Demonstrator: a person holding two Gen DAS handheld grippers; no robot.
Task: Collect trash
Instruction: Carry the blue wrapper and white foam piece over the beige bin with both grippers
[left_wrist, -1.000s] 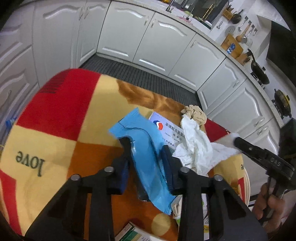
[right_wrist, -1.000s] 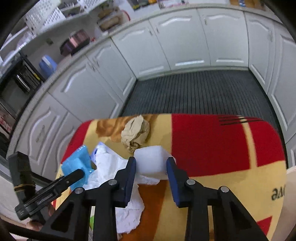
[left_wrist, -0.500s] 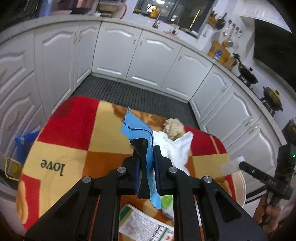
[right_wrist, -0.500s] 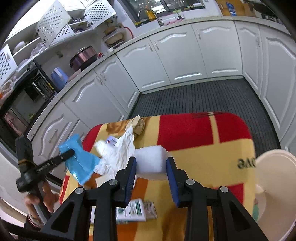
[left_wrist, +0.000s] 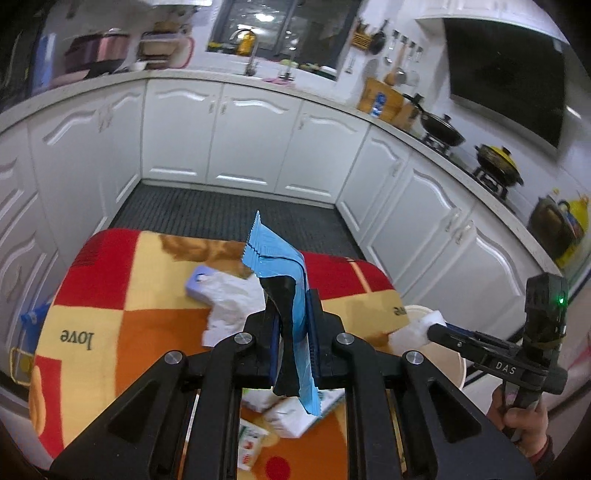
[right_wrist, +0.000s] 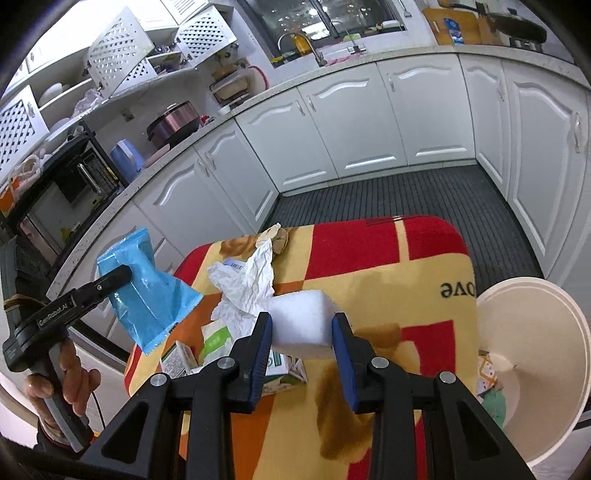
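Observation:
My left gripper (left_wrist: 293, 328) is shut on a blue plastic wrapper (left_wrist: 280, 273) and holds it upright above the table; the wrapper also shows in the right wrist view (right_wrist: 147, 291). My right gripper (right_wrist: 302, 332) is shut on a white foam block (right_wrist: 301, 321) held above the table's right side. A white bin (right_wrist: 532, 373) stands just off the table's right edge, with some trash inside. Crumpled white paper (right_wrist: 247, 280), a brown wad (right_wrist: 277, 236) and small cartons (right_wrist: 218, 347) lie on the table.
The table wears a red, yellow and orange blanket (right_wrist: 388, 266) printed "love". White kitchen cabinets (left_wrist: 221, 136) ring the dark ribbed floor mat (left_wrist: 229, 218). A purple-edged card (left_wrist: 197, 284) lies under the paper. The right gripper shows at the left wrist view's right edge (left_wrist: 436, 330).
Both grippers have lifted up and back from the table. The left closed on the blue wrapper and raised it. The right carried the foam block toward the bin side.

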